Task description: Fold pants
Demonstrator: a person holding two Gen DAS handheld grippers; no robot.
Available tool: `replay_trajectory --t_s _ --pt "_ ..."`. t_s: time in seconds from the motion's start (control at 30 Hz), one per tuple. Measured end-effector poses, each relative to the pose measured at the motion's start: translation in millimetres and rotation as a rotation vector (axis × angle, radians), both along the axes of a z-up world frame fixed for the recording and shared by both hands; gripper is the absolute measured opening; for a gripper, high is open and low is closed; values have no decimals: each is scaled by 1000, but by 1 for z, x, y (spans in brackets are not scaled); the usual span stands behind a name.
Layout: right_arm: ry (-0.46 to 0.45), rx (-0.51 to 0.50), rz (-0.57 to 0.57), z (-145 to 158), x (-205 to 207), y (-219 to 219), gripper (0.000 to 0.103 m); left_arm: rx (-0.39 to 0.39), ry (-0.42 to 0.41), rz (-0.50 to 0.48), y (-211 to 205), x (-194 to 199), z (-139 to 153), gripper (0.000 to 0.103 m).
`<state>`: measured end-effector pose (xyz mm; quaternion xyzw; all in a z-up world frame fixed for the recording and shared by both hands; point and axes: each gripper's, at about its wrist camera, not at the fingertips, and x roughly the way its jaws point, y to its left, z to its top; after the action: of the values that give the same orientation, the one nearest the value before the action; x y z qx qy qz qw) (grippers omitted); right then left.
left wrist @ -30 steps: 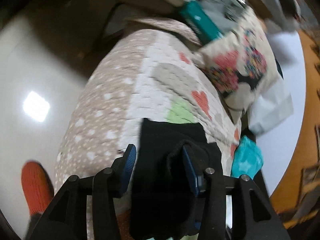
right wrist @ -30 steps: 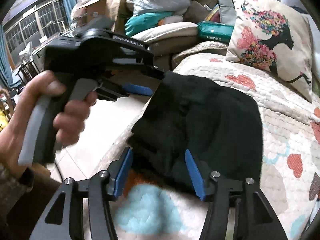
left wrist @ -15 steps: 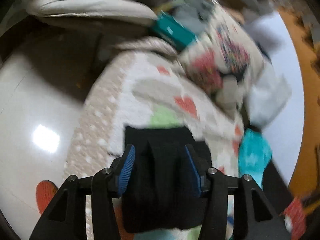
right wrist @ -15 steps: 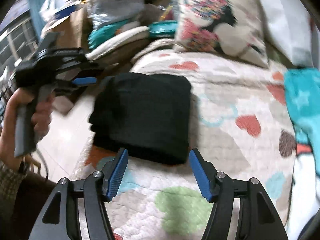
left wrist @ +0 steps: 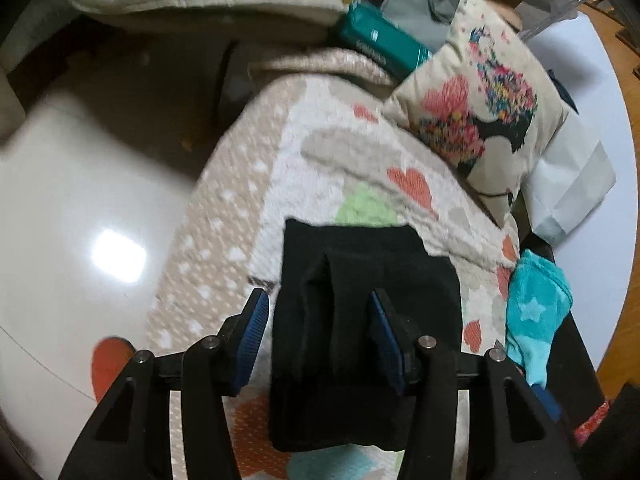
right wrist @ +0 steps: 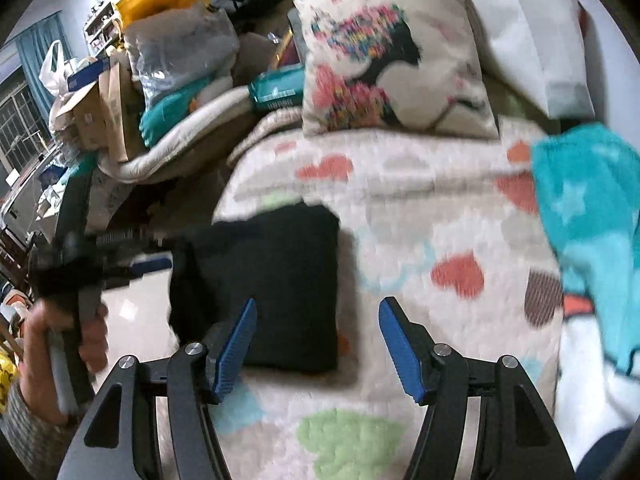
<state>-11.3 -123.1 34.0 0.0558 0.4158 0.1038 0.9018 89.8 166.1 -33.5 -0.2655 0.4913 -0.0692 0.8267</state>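
The black pants [left wrist: 360, 320] lie folded in a thick rectangle on the heart-patterned quilt [left wrist: 340, 168], near its edge by the floor. My left gripper [left wrist: 318, 308] hovers just over them with its jaws apart; the blue pads [left wrist: 252, 332] do not press the cloth. In the right wrist view the pants [right wrist: 276, 280] sit left of centre. A person's hand [right wrist: 64, 340] holds the left gripper [right wrist: 160, 264] at their left edge. My right gripper [right wrist: 318, 304] stands open over the quilt [right wrist: 420, 240] at the pants' near corner, with nothing gripped.
A flower-print pillow [right wrist: 392, 68] leans at the far end of the quilt. A teal towel [right wrist: 592, 220] lies on the right. A teal box [left wrist: 380, 40], bags and cartons crowd the back left. Glossy floor tiles [left wrist: 80, 200] lie left of the bed.
The right gripper has drawn back and up from the pants and rolled. The left gripper has lifted off the cloth with wider jaws. The pants now lie flat.
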Motion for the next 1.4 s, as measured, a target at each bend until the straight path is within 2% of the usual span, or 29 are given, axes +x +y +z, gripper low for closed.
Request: replay_trajectory --t_s 0.23,0.33,0.43,0.53,0.77,0.87,0.93,0.97,1.0,1.1,1.2,1.33,1.4 --pt "-95 25 27 56 39 35 72 -69 -31 76 28 -10 13 52" --pt "-95 71 36 61 46 47 75 -100 -15 102 36 -9 10 53" --pt "-61 79 63 45 46 54 76 -130 -2 107 37 -7 7 53" --pt "-26 24 75 18 41 51 76 -114 -5 91 32 -7 6 53" --pt "48 42 -2 -30 34 -4 76 -130 -36 114 28 -22 -3 53" --pt "64 71 -27 -41 33 -24 76 -174 -41 117 21 -33 -10 53" --pt "77 102 -18 -49 33 -30 76 -234 -40 89 10 -40 -14 53" --pt "83 108 -9 -53 34 -31 76 -241 -46 78 5 -42 -15 54" --pt "89 112 -1 -56 35 -30 76 -236 -55 73 1 -43 -15 54" --pt "120 138 26 -70 43 -25 76 -201 -71 50 -13 -42 -15 66" --pt "141 171 34 -82 54 -22 76 -154 -55 33 -21 -36 -21 66" --pt "169 226 25 -95 76 -21 77 -78 63 21 -28 -21 -47 67" --pt "188 261 24 -100 88 -19 78 -94 108 27 -28 -17 -60 71"
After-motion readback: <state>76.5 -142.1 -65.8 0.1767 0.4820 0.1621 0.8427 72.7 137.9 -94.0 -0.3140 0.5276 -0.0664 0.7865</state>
